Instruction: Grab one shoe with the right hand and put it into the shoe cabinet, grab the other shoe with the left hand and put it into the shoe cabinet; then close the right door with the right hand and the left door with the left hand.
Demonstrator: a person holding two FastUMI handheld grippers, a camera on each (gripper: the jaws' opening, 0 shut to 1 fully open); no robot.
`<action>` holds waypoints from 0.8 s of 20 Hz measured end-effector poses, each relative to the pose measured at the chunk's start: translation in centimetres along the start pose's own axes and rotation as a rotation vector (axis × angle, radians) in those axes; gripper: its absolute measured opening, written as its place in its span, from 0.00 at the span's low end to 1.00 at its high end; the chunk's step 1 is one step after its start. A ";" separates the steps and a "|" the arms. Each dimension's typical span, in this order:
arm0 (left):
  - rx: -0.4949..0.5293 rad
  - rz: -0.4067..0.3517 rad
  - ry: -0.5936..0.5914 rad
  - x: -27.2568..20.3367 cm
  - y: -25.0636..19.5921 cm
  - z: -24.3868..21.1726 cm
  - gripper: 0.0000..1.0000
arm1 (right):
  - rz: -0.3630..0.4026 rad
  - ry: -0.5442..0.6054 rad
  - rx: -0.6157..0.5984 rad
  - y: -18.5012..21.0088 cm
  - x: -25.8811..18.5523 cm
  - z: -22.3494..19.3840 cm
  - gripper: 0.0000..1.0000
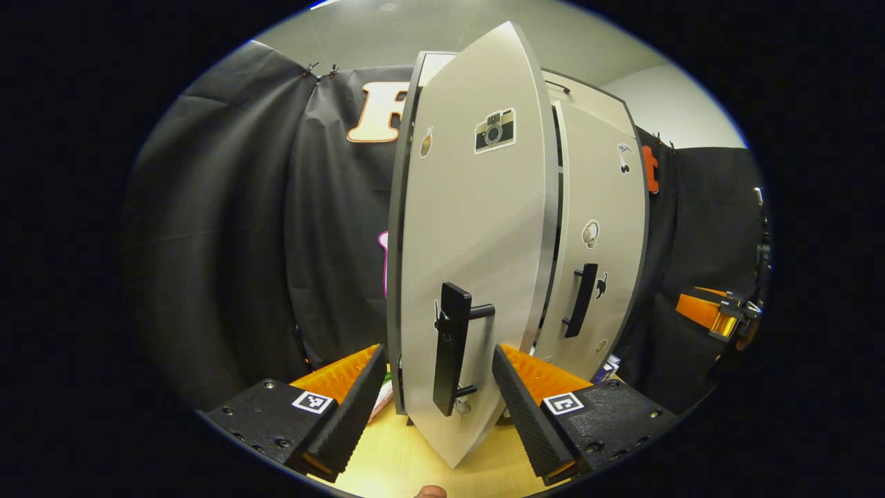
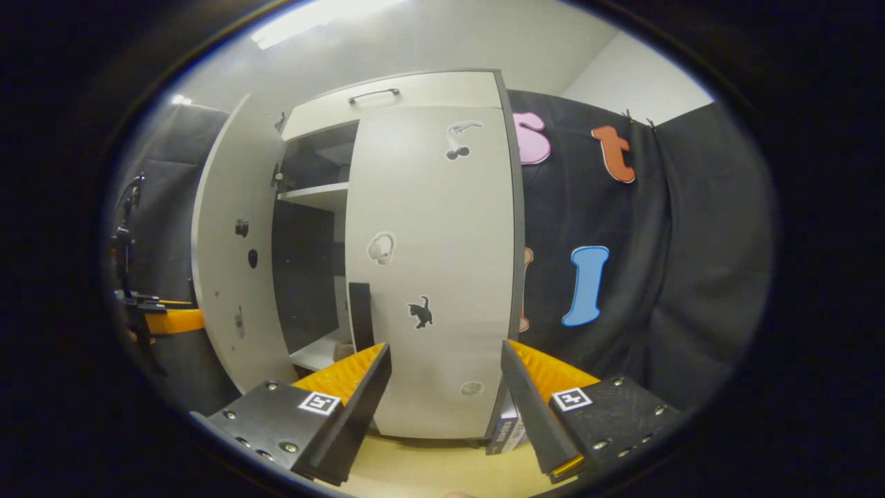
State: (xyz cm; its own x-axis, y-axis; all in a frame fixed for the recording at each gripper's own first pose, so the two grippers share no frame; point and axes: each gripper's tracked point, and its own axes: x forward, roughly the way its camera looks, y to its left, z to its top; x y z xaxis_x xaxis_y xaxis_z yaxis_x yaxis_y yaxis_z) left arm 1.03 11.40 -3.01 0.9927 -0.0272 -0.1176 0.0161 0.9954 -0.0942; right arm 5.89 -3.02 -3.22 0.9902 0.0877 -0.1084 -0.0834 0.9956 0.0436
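A: Left door [image 1: 477,228] stands half open at twelve o'clock, its black handle [image 1: 451,349] between the wide, empty left claw [image 1: 439,387].

B: It looks stiff and light. Push near the handle. Right claw [image 2: 446,387] is wide too.
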 end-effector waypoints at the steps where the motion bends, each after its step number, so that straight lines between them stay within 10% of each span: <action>1: -0.001 -0.005 0.003 0.1 -0.2 -0.1 0.95 | -0.003 0.002 0.001 -0.1 0.1 -0.1 0.95; 16: -0.012 -0.088 -0.005 3.0 -4.2 0.1 0.95 | -0.036 0.003 0.006 -1.9 0.2 -0.1 0.95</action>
State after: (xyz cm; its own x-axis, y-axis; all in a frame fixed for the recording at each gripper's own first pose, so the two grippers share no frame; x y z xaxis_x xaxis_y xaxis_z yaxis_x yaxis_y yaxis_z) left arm 3.98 7.12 -2.84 0.9881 -0.1138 -0.1033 0.1017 0.9880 -0.1159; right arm 6.26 -4.92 -3.42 0.9923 0.0514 -0.1130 -0.0466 0.9979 0.0451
